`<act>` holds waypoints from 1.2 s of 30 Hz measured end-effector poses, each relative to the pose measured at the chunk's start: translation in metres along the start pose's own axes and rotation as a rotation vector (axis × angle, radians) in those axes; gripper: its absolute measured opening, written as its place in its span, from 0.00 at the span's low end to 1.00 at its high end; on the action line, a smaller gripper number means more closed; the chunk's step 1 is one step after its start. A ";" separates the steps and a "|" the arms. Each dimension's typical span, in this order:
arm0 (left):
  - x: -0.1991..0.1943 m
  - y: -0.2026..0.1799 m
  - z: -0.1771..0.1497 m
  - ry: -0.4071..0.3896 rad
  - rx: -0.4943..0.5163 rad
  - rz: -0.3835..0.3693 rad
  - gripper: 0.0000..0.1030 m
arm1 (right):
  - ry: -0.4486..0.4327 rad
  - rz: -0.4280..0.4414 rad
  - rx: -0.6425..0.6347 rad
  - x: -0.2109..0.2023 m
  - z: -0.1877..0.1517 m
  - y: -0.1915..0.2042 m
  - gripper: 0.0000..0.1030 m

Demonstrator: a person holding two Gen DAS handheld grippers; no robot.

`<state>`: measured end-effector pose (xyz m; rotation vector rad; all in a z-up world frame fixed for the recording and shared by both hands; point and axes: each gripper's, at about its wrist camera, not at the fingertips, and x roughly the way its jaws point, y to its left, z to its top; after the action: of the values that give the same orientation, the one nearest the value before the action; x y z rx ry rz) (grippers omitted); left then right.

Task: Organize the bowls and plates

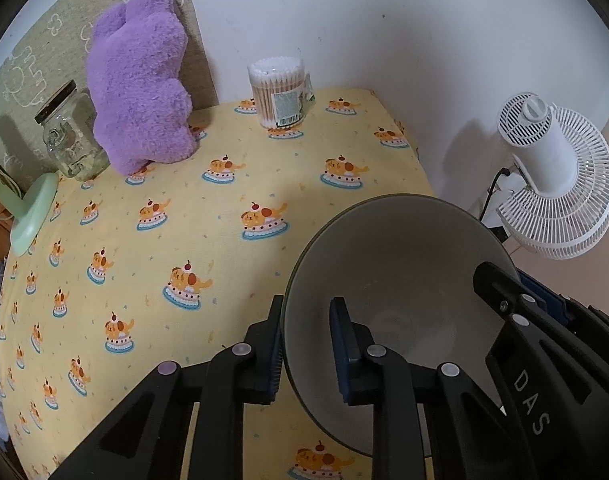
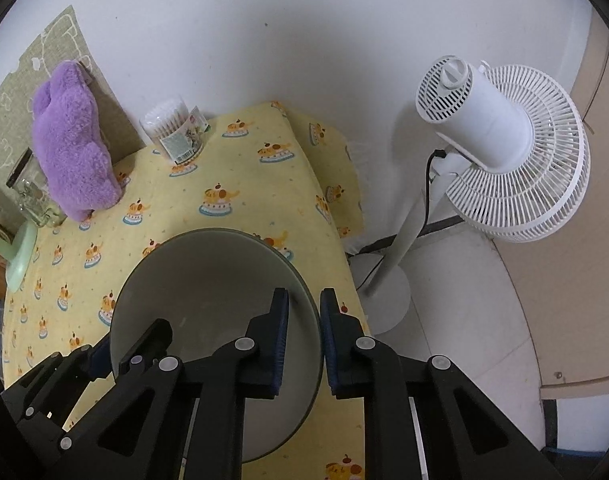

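Observation:
A grey bowl (image 1: pixel 400 280) with a dark rim sits low over the yellow patterned tablecloth (image 1: pixel 208 240) near the table's right edge. My left gripper (image 1: pixel 306 344) straddles its left rim, one finger outside and one inside, with a gap to the wall. My right gripper (image 2: pixel 304 340) straddles the bowl's (image 2: pixel 208 280) right rim, its fingers close on the wall. The right gripper also shows at the bowl's far side in the left wrist view (image 1: pixel 504 292). The left gripper shows in the right wrist view (image 2: pixel 104 356) at the bowl's left rim.
At the back of the table stand a purple plush toy (image 1: pixel 140 84), a glass jar (image 1: pixel 70 136) and a tub of cotton swabs (image 1: pixel 278 92). A green lamp base (image 1: pixel 32 216) is at the left edge. A white standing fan (image 2: pixel 500 140) is on the floor right of the table.

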<state>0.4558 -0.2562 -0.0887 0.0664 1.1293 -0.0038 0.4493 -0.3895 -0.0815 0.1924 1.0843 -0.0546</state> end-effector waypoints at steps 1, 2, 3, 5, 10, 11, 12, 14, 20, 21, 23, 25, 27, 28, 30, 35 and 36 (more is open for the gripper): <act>-0.001 0.000 0.000 0.002 0.003 0.000 0.19 | 0.004 0.000 0.003 -0.001 -0.001 0.000 0.19; -0.002 0.000 -0.001 0.001 0.006 0.001 0.19 | 0.012 0.001 0.011 -0.002 -0.002 0.000 0.19; -0.005 0.000 -0.001 -0.004 0.013 0.004 0.19 | 0.016 0.002 0.015 -0.003 -0.003 0.000 0.19; -0.010 0.001 -0.003 -0.010 0.019 0.005 0.19 | 0.017 0.003 0.020 -0.007 -0.004 0.001 0.19; -0.024 0.007 -0.008 -0.019 0.017 -0.002 0.19 | 0.006 -0.003 0.015 -0.024 -0.009 0.009 0.19; -0.028 0.008 -0.009 -0.023 0.017 -0.002 0.19 | 0.004 -0.003 0.016 -0.026 -0.009 0.010 0.19; -0.033 0.011 -0.010 -0.030 0.016 -0.002 0.19 | 0.001 -0.003 0.015 -0.031 -0.011 0.012 0.19; -0.039 0.014 -0.012 -0.038 0.013 -0.001 0.19 | -0.008 -0.002 0.012 -0.039 -0.012 0.016 0.19; -0.067 0.029 -0.020 -0.066 0.007 -0.003 0.19 | -0.040 -0.003 -0.003 -0.070 -0.020 0.033 0.19; -0.072 0.032 -0.022 -0.071 0.007 -0.003 0.19 | -0.045 -0.002 -0.005 -0.075 -0.022 0.036 0.19; -0.081 0.040 -0.027 -0.081 0.005 -0.003 0.19 | -0.053 -0.002 -0.010 -0.085 -0.026 0.043 0.19; -0.091 0.049 -0.031 -0.090 0.002 -0.006 0.19 | -0.066 -0.004 -0.019 -0.096 -0.032 0.053 0.19; -0.101 0.059 -0.036 -0.098 0.000 -0.010 0.19 | -0.077 -0.008 -0.025 -0.107 -0.037 0.063 0.19; -0.108 0.067 -0.041 -0.102 -0.003 -0.014 0.19 | -0.081 -0.009 -0.026 -0.112 -0.040 0.068 0.19; -0.118 0.077 -0.047 -0.109 -0.002 -0.015 0.19 | -0.088 -0.012 -0.027 -0.123 -0.047 0.078 0.19; -0.142 0.104 -0.065 -0.126 -0.005 -0.028 0.19 | -0.107 -0.024 -0.033 -0.152 -0.069 0.106 0.19; -0.146 0.108 -0.068 -0.129 -0.004 -0.030 0.19 | -0.112 -0.026 -0.036 -0.156 -0.072 0.109 0.19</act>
<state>0.3362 -0.1492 0.0198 0.0448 1.0012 -0.0316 0.3285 -0.2767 0.0378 0.1413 0.9758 -0.0686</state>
